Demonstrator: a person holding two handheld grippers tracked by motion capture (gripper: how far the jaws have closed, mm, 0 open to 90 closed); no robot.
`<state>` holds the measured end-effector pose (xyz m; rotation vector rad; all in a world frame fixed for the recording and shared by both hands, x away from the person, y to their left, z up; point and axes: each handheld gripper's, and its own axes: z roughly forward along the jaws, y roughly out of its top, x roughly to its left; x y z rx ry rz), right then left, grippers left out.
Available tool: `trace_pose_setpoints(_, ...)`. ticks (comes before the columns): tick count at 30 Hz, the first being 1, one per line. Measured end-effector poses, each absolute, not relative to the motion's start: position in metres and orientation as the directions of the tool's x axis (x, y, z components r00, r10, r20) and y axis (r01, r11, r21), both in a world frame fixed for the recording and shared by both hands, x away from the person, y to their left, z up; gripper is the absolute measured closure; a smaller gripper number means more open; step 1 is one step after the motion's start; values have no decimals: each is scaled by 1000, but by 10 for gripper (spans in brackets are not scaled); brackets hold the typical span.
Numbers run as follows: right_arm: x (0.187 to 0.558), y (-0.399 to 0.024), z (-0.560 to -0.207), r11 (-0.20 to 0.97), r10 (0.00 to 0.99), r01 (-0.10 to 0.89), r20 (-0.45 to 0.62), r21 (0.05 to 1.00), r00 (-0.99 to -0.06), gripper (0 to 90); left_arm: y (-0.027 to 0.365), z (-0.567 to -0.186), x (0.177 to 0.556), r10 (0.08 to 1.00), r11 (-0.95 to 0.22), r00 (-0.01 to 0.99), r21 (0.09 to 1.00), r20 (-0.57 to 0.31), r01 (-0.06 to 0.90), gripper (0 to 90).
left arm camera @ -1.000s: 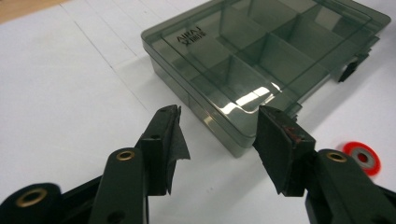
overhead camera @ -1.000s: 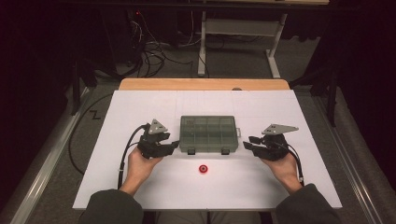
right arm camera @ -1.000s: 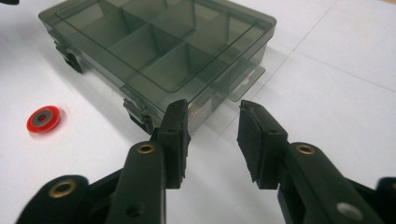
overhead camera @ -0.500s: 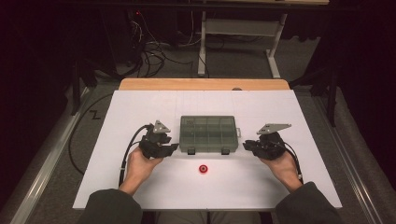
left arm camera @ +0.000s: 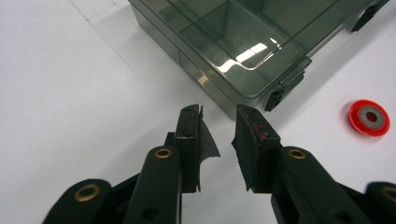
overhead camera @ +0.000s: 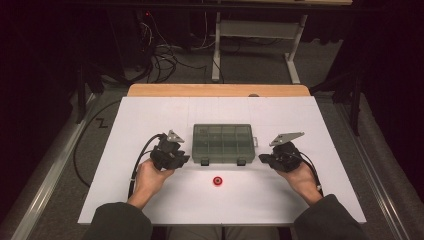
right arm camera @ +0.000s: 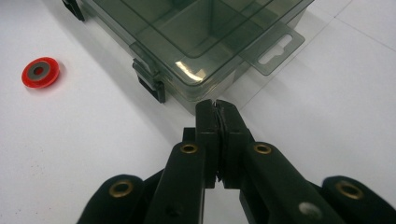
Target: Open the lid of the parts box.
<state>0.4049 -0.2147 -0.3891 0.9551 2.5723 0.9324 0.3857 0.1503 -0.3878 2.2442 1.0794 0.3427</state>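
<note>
While the high view takes in the whole white counter (overhead camera: 150,125), it shows a smoky clear compartment box (overhead camera: 223,143) lying shut at the middle, with the left tongs (overhead camera: 181,159) just beside its left end and the right tongs (overhead camera: 264,159) just beside its right end, each held in a hand that comes in from the near edge. A small red disc (overhead camera: 217,181) lies on the counter in front of the box, between the two hands. Beyond the counter this view alone gives the room: a wooden strip along the far edge, grey carpet, a tangle of cables, a white metal frame and dark surroundings. The left gripper view brings the box (left arm camera: 243,46) close, showing its dividers, a glare on the lid and a dark latch at the front wall; the left tongs (left arm camera: 219,128) have just been closing, yet a narrow gap remains, with nothing between the worn pads, their tips just short of the box's corner. The red disc (left arm camera: 369,117) shows a grey centre with a hole. The right gripper view shows the box (right arm camera: 201,42) from its other end, with a clear hang tab jutting out; the right tongs (right arm camera: 218,112) are clenched pad to pad on nothing, just short of the box wall, and the disc (right arm camera: 40,72) lies off to the left. No writing can be read anywhere.
</note>
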Motion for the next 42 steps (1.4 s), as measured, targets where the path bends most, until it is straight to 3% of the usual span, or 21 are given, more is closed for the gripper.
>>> trace_pose_setpoints(14,407,-206,-392,609,641,508,-1,610,-767,900,143,-392,386,768,-516,640,594,3,617,765)
trace_pose_setpoints(42,407,-204,-392,605,640,508,5,613,-768,900,136,-392,386,761,-528,648,595,15,606,768)
